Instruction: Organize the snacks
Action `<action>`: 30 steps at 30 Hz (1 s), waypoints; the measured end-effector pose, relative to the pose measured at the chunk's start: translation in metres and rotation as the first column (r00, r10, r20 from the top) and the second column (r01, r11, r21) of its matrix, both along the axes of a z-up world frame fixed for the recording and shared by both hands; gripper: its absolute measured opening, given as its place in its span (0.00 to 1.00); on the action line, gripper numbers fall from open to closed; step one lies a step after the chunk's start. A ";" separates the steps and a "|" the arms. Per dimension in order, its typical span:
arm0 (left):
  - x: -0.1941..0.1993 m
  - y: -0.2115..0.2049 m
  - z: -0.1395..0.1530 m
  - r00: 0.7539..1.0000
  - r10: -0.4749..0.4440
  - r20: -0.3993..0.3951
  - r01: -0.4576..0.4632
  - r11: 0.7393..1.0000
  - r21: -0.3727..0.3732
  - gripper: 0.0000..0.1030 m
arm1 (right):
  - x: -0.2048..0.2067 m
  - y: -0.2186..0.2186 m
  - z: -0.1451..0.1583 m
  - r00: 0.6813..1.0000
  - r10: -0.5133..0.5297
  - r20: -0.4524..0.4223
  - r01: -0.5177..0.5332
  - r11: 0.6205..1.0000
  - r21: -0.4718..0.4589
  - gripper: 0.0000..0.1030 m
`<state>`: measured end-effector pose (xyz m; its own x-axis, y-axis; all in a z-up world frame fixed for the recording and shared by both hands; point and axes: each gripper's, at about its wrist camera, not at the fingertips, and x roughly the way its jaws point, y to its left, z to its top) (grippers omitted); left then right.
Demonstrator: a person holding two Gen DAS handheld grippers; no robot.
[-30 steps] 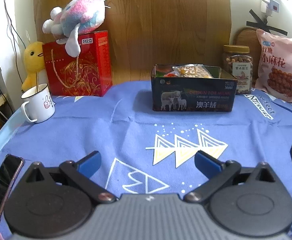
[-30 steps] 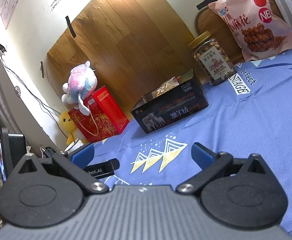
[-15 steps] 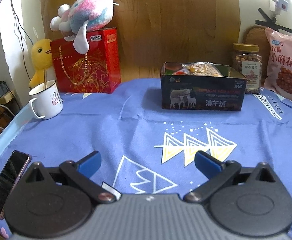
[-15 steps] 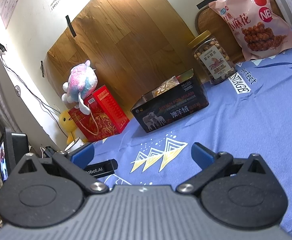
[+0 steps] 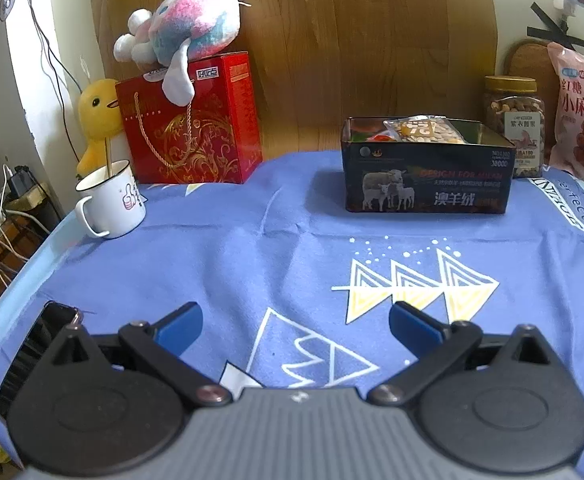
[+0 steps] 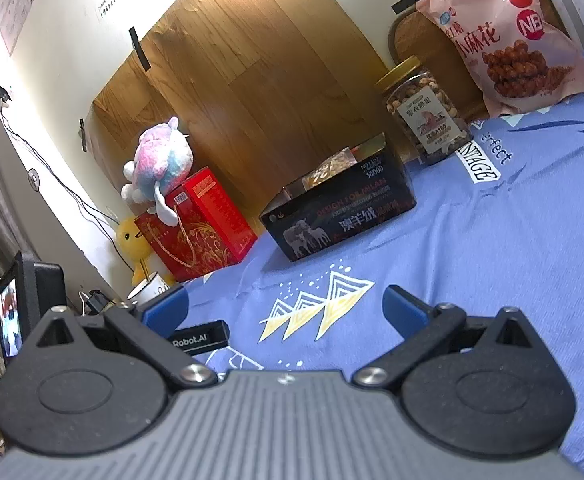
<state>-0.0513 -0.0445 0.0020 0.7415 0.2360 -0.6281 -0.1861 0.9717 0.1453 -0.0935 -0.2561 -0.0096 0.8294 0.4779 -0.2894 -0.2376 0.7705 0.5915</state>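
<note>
A black tin box (image 5: pixel 426 184) with sheep on its side stands at the far middle of the blue cloth and holds snack packets (image 5: pixel 424 130). It also shows in the right wrist view (image 6: pixel 340 216). A nut jar (image 5: pixel 514 124) and a pink snack bag (image 5: pixel 582 116) stand to its right, both also in the right wrist view: jar (image 6: pixel 426 116), bag (image 6: pixel 508 36). My left gripper (image 5: pixel 295 326) is open and empty, low over the near cloth. My right gripper (image 6: pixel 286 306) is open and empty, tilted, to the right of the left one.
A red gift box (image 5: pixel 190 132) with a plush toy (image 5: pixel 188 36) on top stands far left, beside a yellow duck (image 5: pixel 98 120) and a white mug (image 5: pixel 110 200). A phone (image 5: pixel 40 340) lies at the near left table edge. A wooden board leans on the back wall.
The left gripper has pulled back and turned slightly left, so the box and mug shifted right in its view. The right gripper has barely moved. Both stay open.
</note>
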 end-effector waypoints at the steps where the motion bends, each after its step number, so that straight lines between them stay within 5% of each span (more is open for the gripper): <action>1: 0.000 -0.001 0.000 1.000 -0.003 0.000 0.003 1.000 0.002 1.00 | 0.000 0.000 0.000 1.000 0.001 -0.001 -0.001 1.000 0.000 1.00; 16: 0.002 -0.005 -0.002 0.999 -0.028 -0.023 0.027 1.000 -0.011 1.00 | 0.000 0.000 0.001 1.000 0.006 0.002 -0.005 1.000 -0.005 1.00; 30: 0.001 -0.005 -0.003 0.999 0.019 0.048 -0.026 0.988 0.154 1.00 | 0.004 -0.001 -0.005 1.000 0.004 -0.018 -0.004 1.000 -0.001 1.00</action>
<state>-0.0508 -0.0493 -0.0008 0.7622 0.3445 -0.5481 -0.2179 0.9338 0.2839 -0.0899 -0.2572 -0.0143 0.8222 0.4807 -0.3048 -0.2300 0.7704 0.5946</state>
